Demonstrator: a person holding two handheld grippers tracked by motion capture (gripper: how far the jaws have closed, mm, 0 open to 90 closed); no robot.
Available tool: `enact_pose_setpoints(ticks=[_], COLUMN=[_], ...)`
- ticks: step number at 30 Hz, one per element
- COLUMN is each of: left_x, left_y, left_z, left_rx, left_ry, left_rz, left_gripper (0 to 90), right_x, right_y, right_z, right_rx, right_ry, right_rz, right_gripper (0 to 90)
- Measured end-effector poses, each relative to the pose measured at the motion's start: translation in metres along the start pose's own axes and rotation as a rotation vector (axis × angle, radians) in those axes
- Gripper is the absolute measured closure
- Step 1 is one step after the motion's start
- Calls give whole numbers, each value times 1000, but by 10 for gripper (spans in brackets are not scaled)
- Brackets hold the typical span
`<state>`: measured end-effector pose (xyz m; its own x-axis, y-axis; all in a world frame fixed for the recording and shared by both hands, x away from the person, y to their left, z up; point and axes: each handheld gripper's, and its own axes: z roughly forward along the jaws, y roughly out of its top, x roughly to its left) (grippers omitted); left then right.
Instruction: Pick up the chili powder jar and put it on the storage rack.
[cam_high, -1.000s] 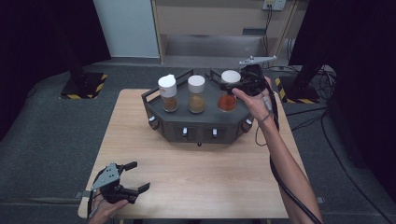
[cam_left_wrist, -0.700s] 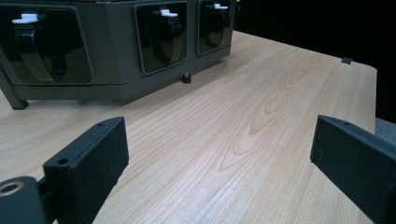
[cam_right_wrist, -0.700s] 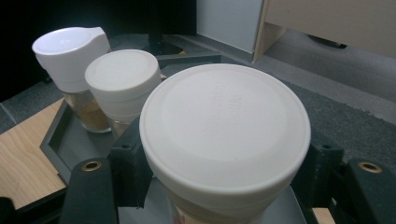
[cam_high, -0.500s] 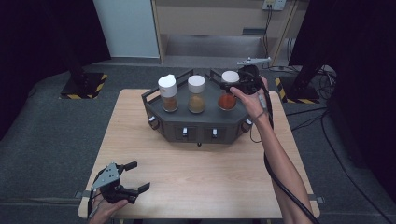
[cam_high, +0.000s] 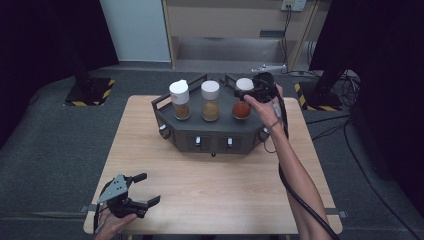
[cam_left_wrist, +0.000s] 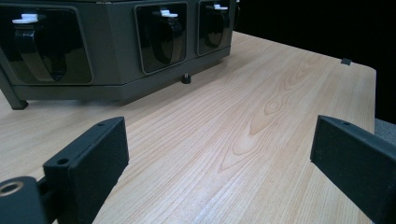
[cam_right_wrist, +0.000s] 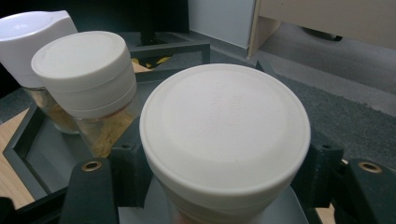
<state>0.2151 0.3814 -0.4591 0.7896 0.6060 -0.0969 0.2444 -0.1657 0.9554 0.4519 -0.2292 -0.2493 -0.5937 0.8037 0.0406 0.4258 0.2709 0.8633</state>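
The landmark for all positions here is the dark spice rack (cam_high: 212, 131), a multi-sided stand on the wooden table (cam_high: 215, 195) with three jars on its upper shelf. Nearest the person, well short of the rack and at the table's front left corner, the left gripper (cam_high: 137, 190) rests low over the tabletop with its jaws spread wide and nothing between them; in the left gripper view the bare wood grain lies between the two black jaws, and the rack's front panels with their dark recessed windows (cam_left_wrist: 161, 35) stand beyond. On the rack itself, the right-hand position holds the red spice jar (cam_high: 242, 103) with a white lid (cam_right_wrist: 224, 128). The right gripper (cam_high: 250, 91) comes to it from the rack's right side, and its jaws are clamped on the jar just below the lid, one at each flank, as the right gripper view shows. Whether the jar's base sits fully on the shelf is probably so, but the views do not settle it. Beside it, at the rack's middle, stands the yellow spice jar (cam_high: 210, 101), and at the rack's left end the brown spice jar (cam_high: 180, 99) with a taller white cap.
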Motion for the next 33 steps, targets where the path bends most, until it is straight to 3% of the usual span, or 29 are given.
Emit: enact_pose_setpoints(ticks=[13,24,27,31,33], left_x=[0,0,0,0,0], left_y=[0,0,0,0,0], left_z=[0,0,0,0,0], left_rx=[-3,-1,1,-1,-1], left_ry=[1,-1,-1,-1,-1], left_rz=[-1,1,3,2,2], left_gripper=[30,30,30,30,30], right_x=[-3,-2,-6,-2,-2], right_y=[-5,-10,-10,-13,-13], right_z=[8,11,11,2,-4], right_rx=[16,-1,-2,-56,-82], right_ry=[1,2,22,2,-5], right_rz=[14,16,24,25,19], right_gripper=[334,327,268,128,114])
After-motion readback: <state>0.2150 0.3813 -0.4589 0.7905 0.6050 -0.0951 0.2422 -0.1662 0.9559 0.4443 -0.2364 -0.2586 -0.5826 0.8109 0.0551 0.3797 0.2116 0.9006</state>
